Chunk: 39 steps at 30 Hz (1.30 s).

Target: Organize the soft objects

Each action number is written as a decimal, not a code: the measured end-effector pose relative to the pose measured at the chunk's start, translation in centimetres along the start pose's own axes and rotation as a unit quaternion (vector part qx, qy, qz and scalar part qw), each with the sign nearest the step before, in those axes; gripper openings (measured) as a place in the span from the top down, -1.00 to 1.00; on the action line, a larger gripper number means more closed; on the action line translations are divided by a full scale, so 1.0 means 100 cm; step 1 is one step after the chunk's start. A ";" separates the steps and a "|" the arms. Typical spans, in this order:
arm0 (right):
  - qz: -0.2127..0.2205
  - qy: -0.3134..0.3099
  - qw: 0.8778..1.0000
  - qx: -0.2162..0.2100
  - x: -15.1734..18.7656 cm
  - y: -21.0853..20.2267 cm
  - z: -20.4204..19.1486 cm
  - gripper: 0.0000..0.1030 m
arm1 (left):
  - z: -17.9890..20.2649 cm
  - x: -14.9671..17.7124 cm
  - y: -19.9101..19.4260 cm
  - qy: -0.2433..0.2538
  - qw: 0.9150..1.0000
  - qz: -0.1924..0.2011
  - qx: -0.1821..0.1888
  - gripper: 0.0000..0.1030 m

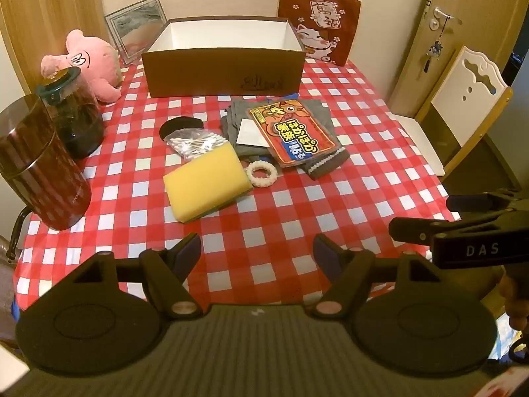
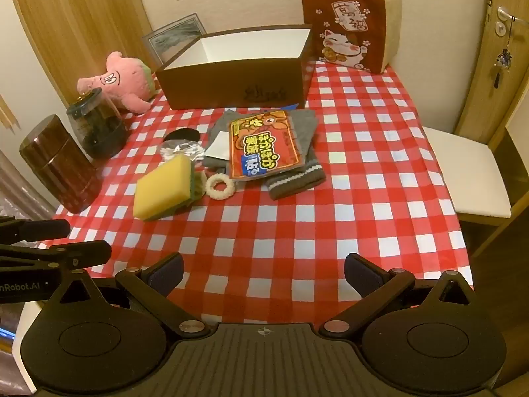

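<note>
Both tools up front: left tool [image 1: 257, 254] spread wide with nothing between the pads, right tool [image 2: 264, 274] spread even wider, also gripping nothing — both hanging over the near edge of the tabletop [image 2: 363, 198] and its red-and-white checked cloth, well short of the pile. Right tool's fingers also poking into the left wrist view from the right side.

Next out, mid-tabletop: yellow sponge [image 1: 206, 183] with a green underside, closest of the bunch. White ring [image 1: 259, 173] lying just beside its right corner. Bag of cotton swabs [image 1: 195, 144] touching the sponge's far edge, black round pad [image 1: 180, 125] half hidden behind that. Off to the right, grey socks [image 1: 281, 132] in a loose heap, red heat-pack packet [image 1: 294, 132] lying on top of them.

Left edge: brown striped canister [image 1: 39, 165], then dark glass jar [image 1: 79, 112] with a teal lid right behind it.

Further back: open brown box [image 1: 224, 72], white inside, looks empty. Pink plush [image 1: 92, 63] left of the box, framed picture [image 1: 137, 23] leaning on the wall behind. Lucky-cat cushion [image 1: 319, 20] standing upright at the box's right rear corner.
</note>
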State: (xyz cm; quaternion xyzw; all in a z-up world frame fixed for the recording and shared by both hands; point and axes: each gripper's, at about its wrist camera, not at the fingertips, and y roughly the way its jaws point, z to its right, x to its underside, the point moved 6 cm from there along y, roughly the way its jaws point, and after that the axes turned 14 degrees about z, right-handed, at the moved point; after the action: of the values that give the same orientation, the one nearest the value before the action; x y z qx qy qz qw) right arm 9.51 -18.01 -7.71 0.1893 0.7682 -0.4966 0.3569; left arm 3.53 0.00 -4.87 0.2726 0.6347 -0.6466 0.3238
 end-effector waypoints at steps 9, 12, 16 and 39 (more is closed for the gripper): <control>0.000 -0.001 1.000 0.001 0.001 0.001 0.000 -1.00 | 0.000 0.000 0.000 0.001 1.000 0.001 0.000 -0.42; 0.000 -0.001 1.000 0.001 0.001 0.001 0.000 -1.00 | 0.000 0.000 0.000 0.000 1.000 0.000 -0.001 -0.42; 0.000 -0.001 1.000 0.002 0.000 0.001 0.000 -1.00 | 0.000 0.000 0.000 0.000 1.000 0.001 0.000 -0.42; 0.001 -0.002 1.000 0.002 -0.001 0.001 -0.002 -1.00 | -0.004 -0.001 0.001 -0.001 1.000 0.001 0.001 -0.42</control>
State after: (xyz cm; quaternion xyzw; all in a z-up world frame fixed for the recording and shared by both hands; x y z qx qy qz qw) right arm 9.58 -17.81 -7.72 0.1891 0.7665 -0.4980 0.3586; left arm 3.65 0.41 -4.93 0.2726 0.6336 -0.6470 0.3250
